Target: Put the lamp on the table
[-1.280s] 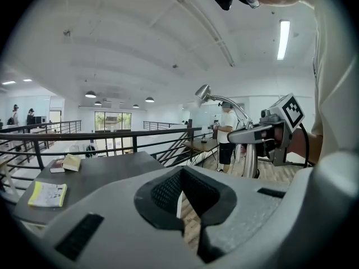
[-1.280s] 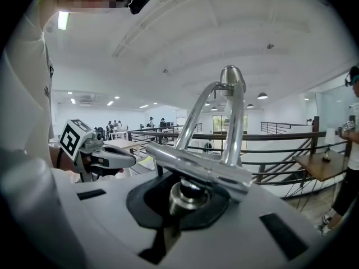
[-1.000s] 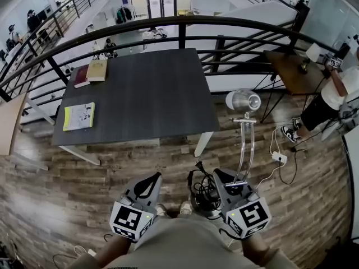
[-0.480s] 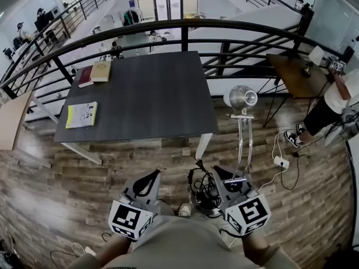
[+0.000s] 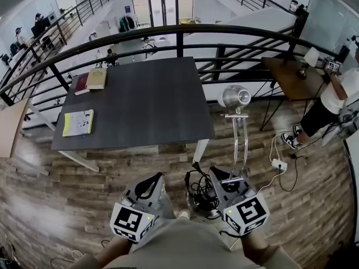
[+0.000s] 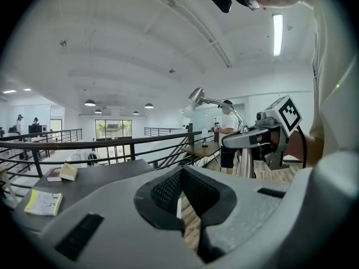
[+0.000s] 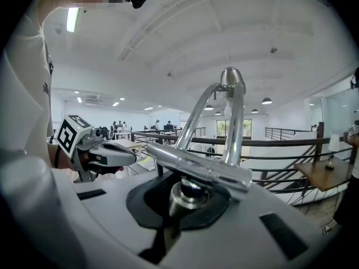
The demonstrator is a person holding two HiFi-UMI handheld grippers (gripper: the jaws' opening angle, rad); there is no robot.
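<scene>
The right gripper (image 5: 222,176), pinching the chrome lamp (image 5: 234,96), has edged toward the table (image 5: 146,100) at eleven o'clock; left gripper (image 5: 152,180) pressed together, empty

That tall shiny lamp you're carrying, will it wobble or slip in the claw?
Probably top-heavy: the lamp has its head far above where the right gripper clamps it, so it may sway. The polished metal looks slippery and could twist. The dangling cord seems floppy and might snag.
</scene>
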